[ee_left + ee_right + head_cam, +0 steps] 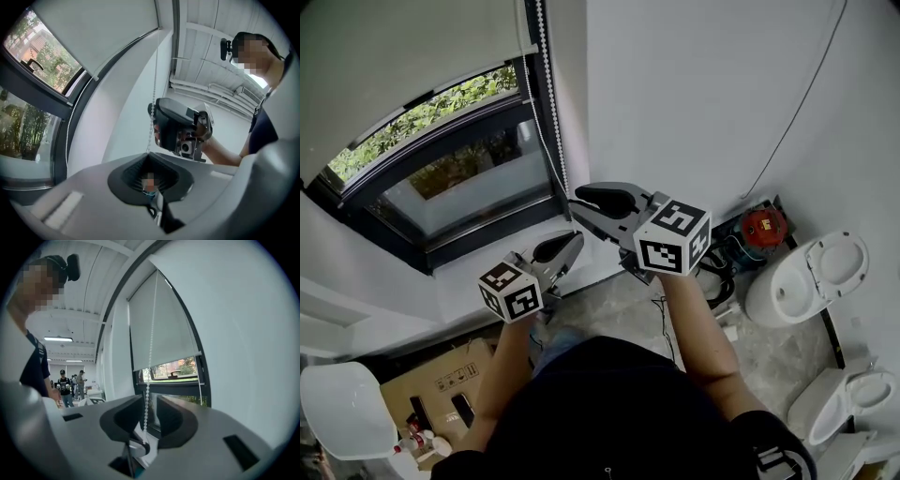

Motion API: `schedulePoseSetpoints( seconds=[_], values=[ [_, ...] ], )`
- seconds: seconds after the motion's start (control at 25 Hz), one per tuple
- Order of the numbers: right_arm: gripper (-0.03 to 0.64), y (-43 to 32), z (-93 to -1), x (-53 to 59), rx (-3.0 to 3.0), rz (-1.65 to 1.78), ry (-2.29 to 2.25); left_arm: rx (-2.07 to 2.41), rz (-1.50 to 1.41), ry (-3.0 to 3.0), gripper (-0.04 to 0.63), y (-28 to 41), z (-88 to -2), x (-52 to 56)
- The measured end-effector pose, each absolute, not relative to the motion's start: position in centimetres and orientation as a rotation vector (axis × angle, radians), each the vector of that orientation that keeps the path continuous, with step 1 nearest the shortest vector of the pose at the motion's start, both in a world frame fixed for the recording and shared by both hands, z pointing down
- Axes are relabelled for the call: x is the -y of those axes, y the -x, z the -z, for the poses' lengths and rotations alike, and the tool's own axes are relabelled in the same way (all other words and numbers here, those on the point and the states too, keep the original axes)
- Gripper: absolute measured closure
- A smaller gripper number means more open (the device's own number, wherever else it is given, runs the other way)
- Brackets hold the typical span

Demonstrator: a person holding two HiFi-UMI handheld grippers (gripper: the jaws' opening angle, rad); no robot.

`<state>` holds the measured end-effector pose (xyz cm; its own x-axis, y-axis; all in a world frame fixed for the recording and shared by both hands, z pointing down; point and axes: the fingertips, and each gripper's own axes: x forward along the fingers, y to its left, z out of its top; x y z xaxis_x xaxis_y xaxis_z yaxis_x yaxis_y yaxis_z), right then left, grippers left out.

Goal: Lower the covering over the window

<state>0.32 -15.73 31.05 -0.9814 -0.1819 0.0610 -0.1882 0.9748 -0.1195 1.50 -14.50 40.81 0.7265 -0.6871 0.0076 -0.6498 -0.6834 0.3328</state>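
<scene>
The pale roller blind (394, 66) covers the upper part of the dark-framed window (459, 187); greenery shows below its bottom bar. A white bead chain (548, 94) hangs down the frame's right side. My right gripper (577, 206) is held level at the chain, and in the right gripper view it (149, 416) is open, with the chain (150, 357) hanging in the gap between its pads. My left gripper (572, 242) sits just below. Its jaws (150, 176) are shut on the chain (155, 84), which runs down into them, with the right gripper (157, 126) just above.
White toilets (811, 277) and a red tool (763, 225) stand on the floor at the right wall. A cardboard box (441, 384) and a white seat (342, 412) lie at the lower left. Several people (65, 385) stand far back in the room.
</scene>
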Motion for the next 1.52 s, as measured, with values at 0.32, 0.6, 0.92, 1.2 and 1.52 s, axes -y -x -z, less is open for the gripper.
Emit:
schedulePoseSetpoints(
  seconds=[0.32,0.6,0.92,1.2,1.52],
  values=[
    [0.598,1.1,-26.6,16.4,3.188,-0.209,-0.306,1.043,0.172,-2.630,0.584,-1.5,-40.6,14.2],
    [0.603,2.1,-29.5,16.4,3.065,-0.111,-0.363,1.075,0.048,-2.636,0.583,-0.9,-43.5,14.2],
    [0.603,4.8,-33.1,16.8,3.005,-0.175,-0.359,1.022,0.054,-2.564,0.584,0.7,-46.6,13.8],
    [0.603,6.1,-35.7,18.3,2.933,-0.236,-0.381,0.950,0.017,-2.542,0.583,1.7,-49.0,14.6],
    [0.603,7.2,-39.5,18.5,2.843,-0.267,-0.418,0.858,-0.096,-2.526,0.583,1.9,-52.3,14.2]
  ],
)
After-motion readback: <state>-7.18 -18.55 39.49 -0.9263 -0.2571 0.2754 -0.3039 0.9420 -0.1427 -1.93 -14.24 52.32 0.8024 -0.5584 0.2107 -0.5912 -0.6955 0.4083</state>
